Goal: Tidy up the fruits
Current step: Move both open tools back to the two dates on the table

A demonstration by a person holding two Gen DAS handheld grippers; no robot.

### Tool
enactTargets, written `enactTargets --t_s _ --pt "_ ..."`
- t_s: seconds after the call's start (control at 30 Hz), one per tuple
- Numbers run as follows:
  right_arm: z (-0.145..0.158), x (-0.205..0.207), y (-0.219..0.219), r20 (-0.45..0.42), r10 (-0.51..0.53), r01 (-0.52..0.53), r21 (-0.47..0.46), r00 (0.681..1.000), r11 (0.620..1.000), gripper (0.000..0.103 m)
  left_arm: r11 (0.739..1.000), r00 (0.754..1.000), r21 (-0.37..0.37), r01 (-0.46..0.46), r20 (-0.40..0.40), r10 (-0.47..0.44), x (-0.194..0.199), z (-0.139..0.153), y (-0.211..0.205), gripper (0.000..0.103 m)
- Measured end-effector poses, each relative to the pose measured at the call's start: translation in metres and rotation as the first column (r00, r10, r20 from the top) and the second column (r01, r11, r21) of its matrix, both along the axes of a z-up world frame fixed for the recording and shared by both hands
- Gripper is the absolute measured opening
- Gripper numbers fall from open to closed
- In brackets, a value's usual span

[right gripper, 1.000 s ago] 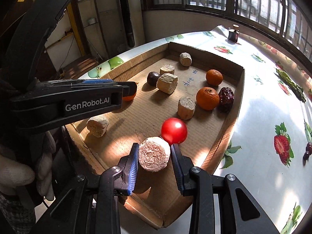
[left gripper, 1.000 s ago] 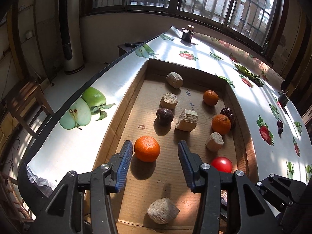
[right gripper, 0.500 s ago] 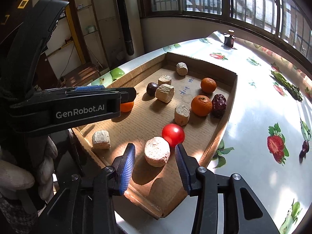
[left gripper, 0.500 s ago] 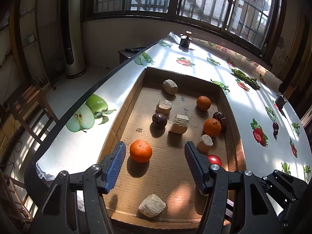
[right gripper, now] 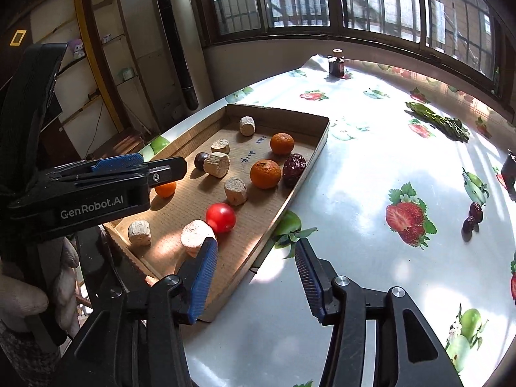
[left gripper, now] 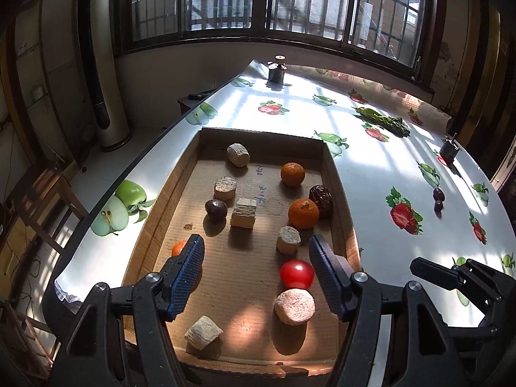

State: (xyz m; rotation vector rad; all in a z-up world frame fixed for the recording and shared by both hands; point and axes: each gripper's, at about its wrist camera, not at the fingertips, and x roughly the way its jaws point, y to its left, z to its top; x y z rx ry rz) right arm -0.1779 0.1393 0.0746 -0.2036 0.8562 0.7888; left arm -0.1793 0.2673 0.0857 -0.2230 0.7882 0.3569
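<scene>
A shallow cardboard tray [left gripper: 335,174] [right gripper: 317,148] lies on the table. It holds three oranges [left gripper: 303,213] [right gripper: 265,174], a red tomato [left gripper: 296,274] [right gripper: 221,217], a dark plum [left gripper: 215,209], a wrinkled date [left gripper: 321,196] [right gripper: 294,165] and several beige blocks [left gripper: 294,306] [right gripper: 193,236]. My left gripper [left gripper: 256,274] is open and empty above the tray's near end; one orange [left gripper: 177,247] is partly hidden behind its left finger. My right gripper [right gripper: 254,274] is open and empty over the tray's near right corner.
The table has a glossy white cloth with fruit prints [right gripper: 406,219]. A green vegetable bunch [left gripper: 383,119] [right gripper: 438,119], a dark jar [left gripper: 276,72] [right gripper: 336,64] and two small dark fruits [right gripper: 472,217] lie outside the tray. The table's left edge drops to the floor.
Both grippers have pulled back and risen from the tray and opened wider. The right gripper let go of the pinkish beige block and swung right, over the tray's corner.
</scene>
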Motion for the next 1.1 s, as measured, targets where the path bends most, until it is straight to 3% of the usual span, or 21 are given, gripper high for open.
enactTargets --t_s 0.13,0.27,0.47,0.6,0.8,0.93,1.0,1.1 --pt "0.004 0.016 -0.032 0.008 -0.066 0.066 -0.001 0.998 0.998 0.06 0.999 0.999 0.017 0.043 0.003 -0.043 0.009 0.006 -0.017 0.067" --pt "0.009 0.038 -0.081 0.026 -0.175 0.175 -0.012 0.984 0.984 0.063 0.997 0.997 0.012 0.08 0.01 -0.08 0.018 0.008 -0.032 0.075" --pt "0.008 0.085 -0.164 -0.003 -0.385 0.385 -0.024 0.923 0.923 0.064 0.989 0.989 -0.03 0.146 -0.021 -0.147 0.04 -0.003 -0.059 0.075" --pt "0.008 0.118 -0.194 0.003 -0.468 0.467 -0.042 0.884 0.883 0.064 0.981 0.98 -0.034 0.19 -0.045 -0.191 0.053 -0.011 -0.08 0.075" --pt "0.003 0.17 -0.189 -0.002 -0.494 0.493 -0.044 0.869 0.869 0.064 0.971 0.968 -0.036 0.237 -0.074 -0.239 0.065 -0.02 -0.101 0.075" --pt "-0.015 0.205 -0.169 -0.018 -0.502 0.499 -0.092 0.864 0.862 0.063 0.965 0.962 -0.049 0.257 -0.084 -0.26 0.071 -0.023 -0.109 0.075" --pt "-0.028 0.218 -0.16 -0.04 -0.496 0.488 -0.123 0.867 0.864 0.058 0.963 0.959 -0.051 0.266 -0.087 -0.27 0.075 -0.024 -0.113 0.075" --pt "-0.042 0.228 -0.156 -0.075 -0.495 0.481 -0.153 0.866 0.863 0.034 0.957 0.954 -0.064 0.282 -0.086 -0.287 0.083 -0.024 -0.118 0.075"
